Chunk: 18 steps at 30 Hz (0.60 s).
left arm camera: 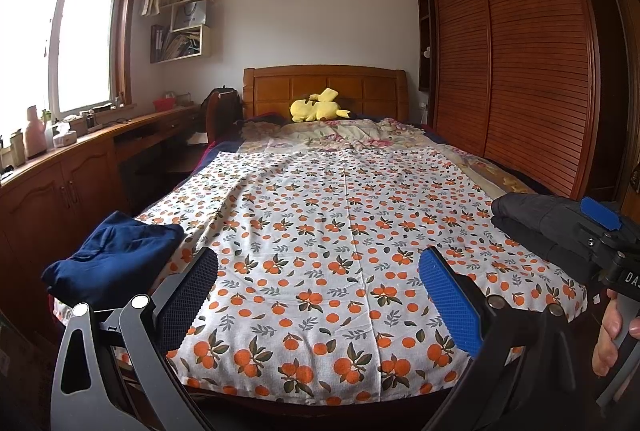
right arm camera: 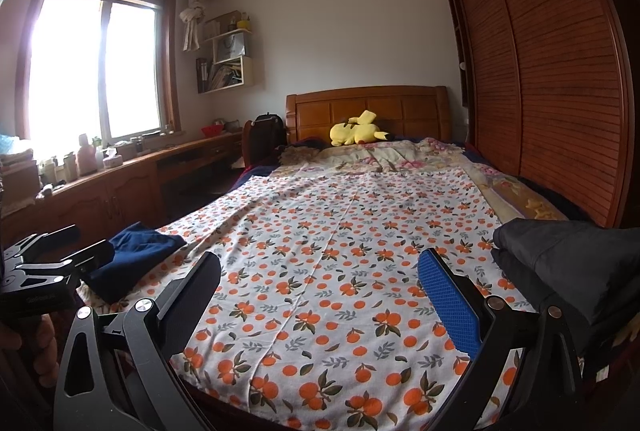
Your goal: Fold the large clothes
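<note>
The left tongs [left arm camera: 318, 281] hung above the foot of the bed with their two fingers spread wide apart and nothing between them; one blue ribbed pad [left arm camera: 448, 305] faced inward at lower right of the left wrist view. The right tongs [right arm camera: 318, 285] were likewise wide apart and held nothing, low over the same end of the bed.

A white cotton sheet printed with orange fruit and green leaves [left arm camera: 340, 227] lay flat across the wooden bed [left arm camera: 324, 87], filling the middle of both views. A folded navy-blue garment [left arm camera: 116, 255] sat on the sheet's lower-left corner, just beside the left finger of the left tongs; in the right wrist view the same garment [right arm camera: 136, 255] lay at middle left. A folded dark grey padded garment [left arm camera: 536, 223] rested at the right edge of the sheet, and in the right wrist view it [right arm camera: 568, 263] bulked large at the right edge, just beside the right finger.

In the left wrist view the other tool showed at the right edge, gripped by the person's right hand [left arm camera: 612, 335].

Farther up the bed, a yellow plush toy [right arm camera: 356, 129] lay against the headboard on a floral quilt [right arm camera: 380, 157]. A slatted brown wardrobe [left arm camera: 512, 63] stood at the right, a bright window [right arm camera: 92, 67] at upper left, and a long wooden worktop [left arm camera: 92, 139] cluttered with bottles ran beneath it.
</note>
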Each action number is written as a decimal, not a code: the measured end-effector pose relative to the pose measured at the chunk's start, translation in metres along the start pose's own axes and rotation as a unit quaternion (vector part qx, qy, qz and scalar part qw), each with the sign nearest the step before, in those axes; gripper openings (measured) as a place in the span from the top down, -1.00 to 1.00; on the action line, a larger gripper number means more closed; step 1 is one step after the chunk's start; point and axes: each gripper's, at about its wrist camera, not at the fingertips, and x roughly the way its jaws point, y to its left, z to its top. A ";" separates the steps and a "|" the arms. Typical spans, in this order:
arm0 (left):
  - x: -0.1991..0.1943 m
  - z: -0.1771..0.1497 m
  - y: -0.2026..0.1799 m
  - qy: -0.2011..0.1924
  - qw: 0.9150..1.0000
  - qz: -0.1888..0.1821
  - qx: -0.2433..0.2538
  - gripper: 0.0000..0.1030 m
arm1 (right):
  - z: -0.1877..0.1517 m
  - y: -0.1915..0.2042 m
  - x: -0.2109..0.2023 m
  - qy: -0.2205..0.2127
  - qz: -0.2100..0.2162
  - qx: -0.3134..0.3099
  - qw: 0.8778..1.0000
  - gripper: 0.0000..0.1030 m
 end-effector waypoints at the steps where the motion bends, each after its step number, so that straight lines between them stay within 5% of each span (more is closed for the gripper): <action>1: 0.000 0.000 0.000 0.000 1.000 0.000 0.000 -0.96 | 0.000 0.000 0.000 0.000 0.000 0.000 1.000 -0.85; 18: 0.001 -0.002 0.000 0.002 1.000 0.000 0.002 -0.96 | 0.001 0.001 0.001 0.001 0.000 0.000 1.000 -0.85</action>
